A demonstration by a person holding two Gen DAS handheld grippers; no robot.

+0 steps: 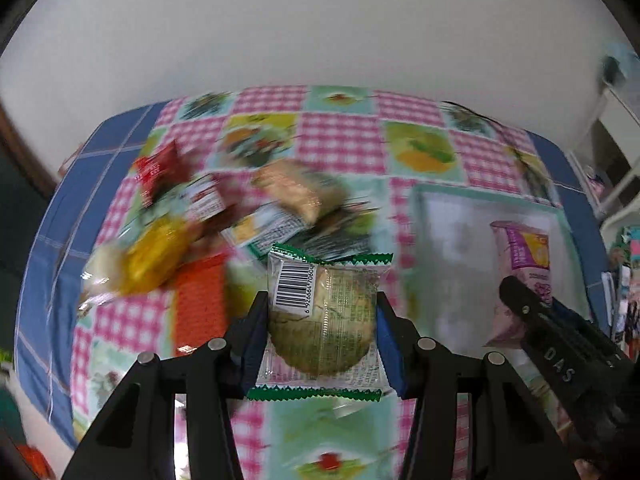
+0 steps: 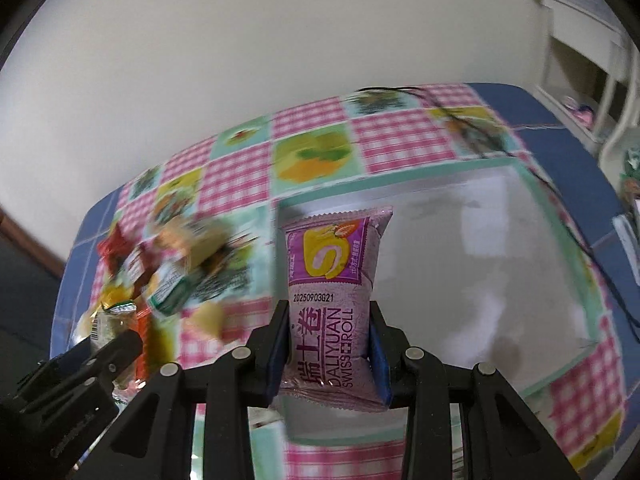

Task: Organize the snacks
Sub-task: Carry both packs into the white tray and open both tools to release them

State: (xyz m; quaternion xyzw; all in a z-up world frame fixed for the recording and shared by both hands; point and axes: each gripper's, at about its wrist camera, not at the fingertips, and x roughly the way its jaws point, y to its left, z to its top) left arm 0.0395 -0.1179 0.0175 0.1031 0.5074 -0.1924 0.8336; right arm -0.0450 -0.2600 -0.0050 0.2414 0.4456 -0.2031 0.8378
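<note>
My left gripper (image 1: 320, 312) is shut on a clear green-edged cookie packet (image 1: 326, 320) with a barcode, held above the tablecloth. My right gripper (image 2: 330, 320) is shut on a purple Swiss roll packet (image 2: 332, 304) and holds it over the near left part of a clear tray (image 2: 552, 216). The left wrist view shows the Swiss roll packet (image 1: 524, 256) and right gripper (image 1: 520, 292) over the tray (image 1: 424, 200). A blurred pile of snack packets (image 1: 208, 216) lies left of the tray; it also shows in the right wrist view (image 2: 172, 264).
The table has a pink-checked fruit-print cloth (image 1: 340, 136) over a blue cover (image 1: 104, 148). A white wall stands behind it. A thin black cable (image 2: 472, 120) crosses the far right corner. White furniture (image 2: 592, 48) stands at the right.
</note>
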